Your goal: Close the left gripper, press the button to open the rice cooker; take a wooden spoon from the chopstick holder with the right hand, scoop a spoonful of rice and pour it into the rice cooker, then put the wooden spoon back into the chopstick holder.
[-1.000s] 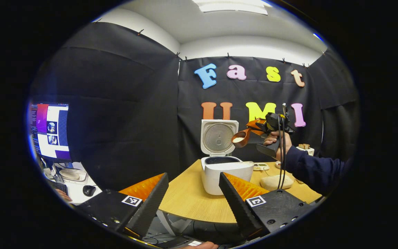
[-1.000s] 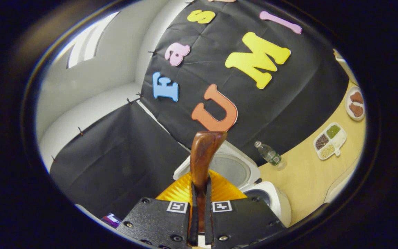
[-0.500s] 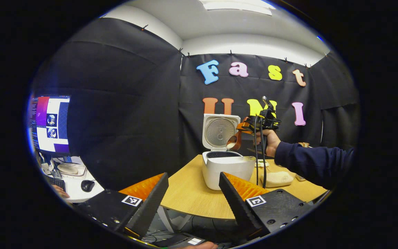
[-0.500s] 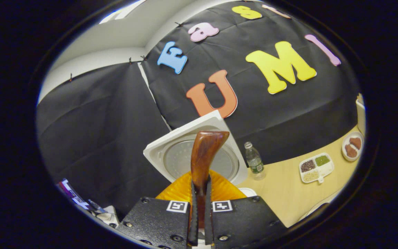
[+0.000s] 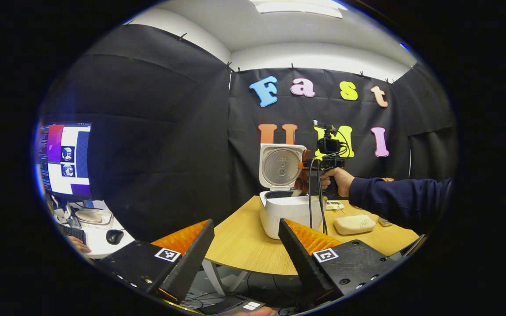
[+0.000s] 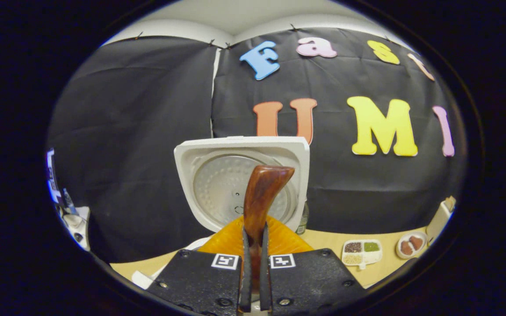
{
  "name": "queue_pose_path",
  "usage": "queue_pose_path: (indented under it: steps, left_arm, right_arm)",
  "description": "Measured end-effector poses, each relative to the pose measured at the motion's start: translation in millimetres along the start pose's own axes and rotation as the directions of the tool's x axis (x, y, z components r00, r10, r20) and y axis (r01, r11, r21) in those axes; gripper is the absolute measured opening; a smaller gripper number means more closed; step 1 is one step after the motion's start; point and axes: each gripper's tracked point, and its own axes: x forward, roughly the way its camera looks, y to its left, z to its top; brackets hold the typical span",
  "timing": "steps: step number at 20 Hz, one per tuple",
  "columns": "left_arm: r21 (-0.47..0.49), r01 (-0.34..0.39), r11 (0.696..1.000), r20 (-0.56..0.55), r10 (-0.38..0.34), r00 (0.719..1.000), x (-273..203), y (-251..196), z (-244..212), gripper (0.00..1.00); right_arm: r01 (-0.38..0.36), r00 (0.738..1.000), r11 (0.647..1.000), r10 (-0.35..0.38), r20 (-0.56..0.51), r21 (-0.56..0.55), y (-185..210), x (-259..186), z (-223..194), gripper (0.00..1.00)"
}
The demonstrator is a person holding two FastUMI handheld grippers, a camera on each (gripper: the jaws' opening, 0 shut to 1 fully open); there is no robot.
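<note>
One rice cooker (image 5: 290, 210) is seen on the wooden surface (image 5: 244, 250), ahead of the left tongs (image 5: 246, 252), whose two fingers are spread wide apart with nothing between them. Its lid (image 6: 240, 182) is raised upright. One wooden spoon (image 6: 259, 197) is clamped by its handle between both fingers of the right tongs (image 6: 253, 263), directly in front of the lid. In the left gripper view, the spoon bowl (image 5: 298, 189) is tipped at the cooker's open rim. One divided dish (image 6: 362, 251) and one small plate (image 6: 410, 245) are seen to the right of the right tongs.
</note>
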Motion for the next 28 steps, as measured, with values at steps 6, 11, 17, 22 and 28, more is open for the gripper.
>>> queue_pose_path:
  steps: [6,11,17,22,28]
  left_arm:
    - [0.009,0.006,1.0,0.002,-0.006,1.0,-2.6,-6.0,0.8,0.94]
    - [0.008,0.012,1.0,-0.01,-0.012,1.0,1.8,-16.2,-0.8,0.94]
    - [0.023,0.047,0.999,-0.01,-0.047,0.999,4.0,-41.3,7.6,0.94]
    - [0.04,0.076,0.996,-0.003,-0.076,0.997,6.5,-70.6,9.3,0.94]
    - [0.054,0.15,0.987,-0.001,-0.15,0.989,3.7,-114.1,10.6,0.94]
  right_arm:
    - [0.027,1.0,0.962,-0.024,0.013,-0.273,-3.0,0.6,-7.5,0.12]
    - [0.014,0.998,0.956,0.006,0.068,-0.293,-0.7,-6.0,0.5,0.13]
    - [0.043,0.993,0.979,-0.02,0.116,-0.198,-33.7,-49.0,15.3,0.13]
    - [0.071,0.99,0.993,-0.058,0.127,-0.094,-88.3,-97.3,25.6,0.14]
    - [0.165,0.979,0.985,-0.159,0.129,-0.041,-183.8,-153.3,18.5,0.14]
